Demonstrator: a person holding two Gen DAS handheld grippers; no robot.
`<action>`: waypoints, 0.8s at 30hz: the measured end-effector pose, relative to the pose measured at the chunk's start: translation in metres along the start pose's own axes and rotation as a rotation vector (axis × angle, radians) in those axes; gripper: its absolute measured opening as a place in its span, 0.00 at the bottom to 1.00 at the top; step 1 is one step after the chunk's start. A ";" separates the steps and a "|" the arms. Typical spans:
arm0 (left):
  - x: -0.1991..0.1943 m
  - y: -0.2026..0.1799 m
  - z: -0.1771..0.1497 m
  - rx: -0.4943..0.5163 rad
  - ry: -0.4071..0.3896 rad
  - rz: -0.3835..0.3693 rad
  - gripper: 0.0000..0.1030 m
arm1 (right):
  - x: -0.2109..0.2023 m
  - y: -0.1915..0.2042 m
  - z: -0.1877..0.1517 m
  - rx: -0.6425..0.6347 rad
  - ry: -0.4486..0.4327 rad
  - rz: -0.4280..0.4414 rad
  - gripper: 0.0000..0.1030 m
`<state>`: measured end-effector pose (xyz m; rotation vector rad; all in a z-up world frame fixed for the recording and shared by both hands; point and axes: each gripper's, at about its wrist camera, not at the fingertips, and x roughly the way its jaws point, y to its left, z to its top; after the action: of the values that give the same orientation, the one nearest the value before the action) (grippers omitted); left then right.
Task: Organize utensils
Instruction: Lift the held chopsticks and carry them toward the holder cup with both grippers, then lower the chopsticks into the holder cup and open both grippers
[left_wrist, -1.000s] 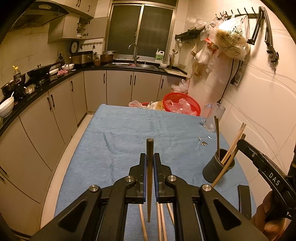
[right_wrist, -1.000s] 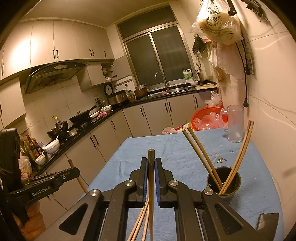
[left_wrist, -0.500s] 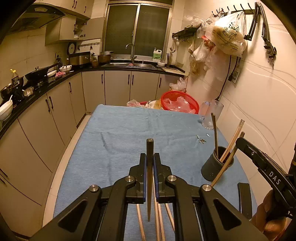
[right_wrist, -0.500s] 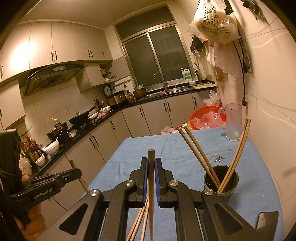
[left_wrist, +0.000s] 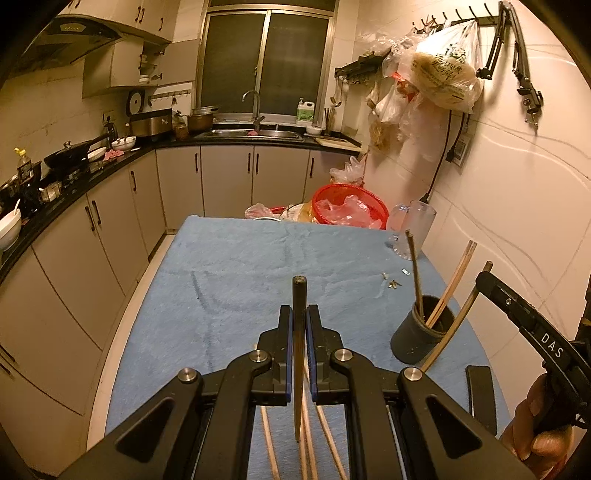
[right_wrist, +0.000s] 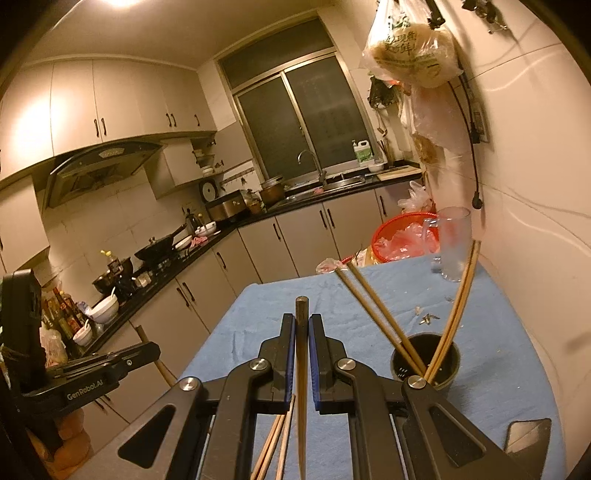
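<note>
My left gripper (left_wrist: 299, 314) is shut on a dark chopstick (left_wrist: 298, 354) and holds it above the blue table cloth (left_wrist: 240, 273). My right gripper (right_wrist: 302, 323) is shut on another chopstick (right_wrist: 301, 387). A dark round holder (left_wrist: 421, 339) with several chopsticks stands at the right; it also shows in the right wrist view (right_wrist: 426, 360). Loose chopsticks (left_wrist: 314, 435) lie on the cloth under my left gripper, and some (right_wrist: 275, 443) show under my right gripper. The right gripper's body (left_wrist: 532, 332) shows right of the holder; the left gripper's body (right_wrist: 92, 373) shows at the left.
A red basket (left_wrist: 347, 210) with plastic bags and a clear glass mug (left_wrist: 417, 225) stand at the table's far end. Small scraps (left_wrist: 393, 282) lie on the cloth near the holder. A dark flat object (left_wrist: 480, 395) lies at the near right. Cabinets run along the left.
Both grippers have risen slightly with their chopsticks; the table and holder sit a little lower in both views. Both grips are unchanged.
</note>
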<state>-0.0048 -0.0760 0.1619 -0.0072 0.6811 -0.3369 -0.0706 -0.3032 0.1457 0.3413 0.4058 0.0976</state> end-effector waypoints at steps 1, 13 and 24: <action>-0.001 -0.002 0.001 0.004 -0.003 -0.003 0.07 | -0.002 -0.002 0.002 0.002 -0.006 -0.001 0.07; -0.015 -0.051 0.034 0.073 -0.051 -0.082 0.07 | -0.039 -0.036 0.041 0.054 -0.125 -0.056 0.07; -0.014 -0.107 0.087 0.110 -0.112 -0.177 0.07 | -0.053 -0.071 0.088 0.073 -0.218 -0.139 0.07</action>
<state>0.0065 -0.1817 0.2507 0.0183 0.5518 -0.5399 -0.0820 -0.4050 0.2164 0.3900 0.2168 -0.0896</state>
